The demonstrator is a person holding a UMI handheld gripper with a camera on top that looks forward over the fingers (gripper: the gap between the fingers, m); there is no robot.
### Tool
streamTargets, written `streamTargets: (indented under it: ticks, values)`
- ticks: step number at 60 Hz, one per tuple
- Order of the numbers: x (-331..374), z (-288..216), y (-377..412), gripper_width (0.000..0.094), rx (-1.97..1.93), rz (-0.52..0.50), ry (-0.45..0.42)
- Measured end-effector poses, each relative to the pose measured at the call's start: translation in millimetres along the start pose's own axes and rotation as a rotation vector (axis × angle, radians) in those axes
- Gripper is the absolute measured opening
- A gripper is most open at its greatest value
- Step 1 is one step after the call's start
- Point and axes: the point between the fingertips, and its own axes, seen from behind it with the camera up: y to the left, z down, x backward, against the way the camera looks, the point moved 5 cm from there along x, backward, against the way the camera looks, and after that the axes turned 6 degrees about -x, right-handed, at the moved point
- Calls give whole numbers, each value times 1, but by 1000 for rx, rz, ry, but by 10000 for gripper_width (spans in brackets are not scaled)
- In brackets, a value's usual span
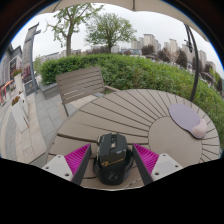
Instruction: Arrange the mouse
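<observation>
A black gaming mouse (113,157) with yellow lettering sits between my two fingers, its front pointing away from me. My gripper (113,160) is shut on the mouse, with the pink pads (78,157) pressing its two sides. It is held over the near edge of a round wooden slatted table (120,115). A grey-purple mouse pad (189,119) lies on the table, beyond the fingers and to the right, near the table's rim.
A wooden bench (80,85) stands behind the table on the left. A green hedge (140,68) runs behind it, and a paved path (25,120) lies to the left. Trees and buildings are far off.
</observation>
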Motion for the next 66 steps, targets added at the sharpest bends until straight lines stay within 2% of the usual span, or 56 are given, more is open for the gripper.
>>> streamTargets:
  ticks: [4,7,11,16,23,34,46,56,66]
  values:
    - [-2,-2,-2,788,7,9,-1]
    - [-3,-2,-5,669,21,24,0]
    - [-4,-4,-4,597,38,10,-1]
    - [-4,-6,-3,551,62,-8,11]
    - [13,-27,-3,550,12,-43,17]
    - [48,-115,-37,548,-28,-105,-51]
    - [26,-187,-157,549,-2,-9,-87]
    - [-30,-184,-265,548,41,85,-20]
    - [-87,-145,-334,549,86,113,76]
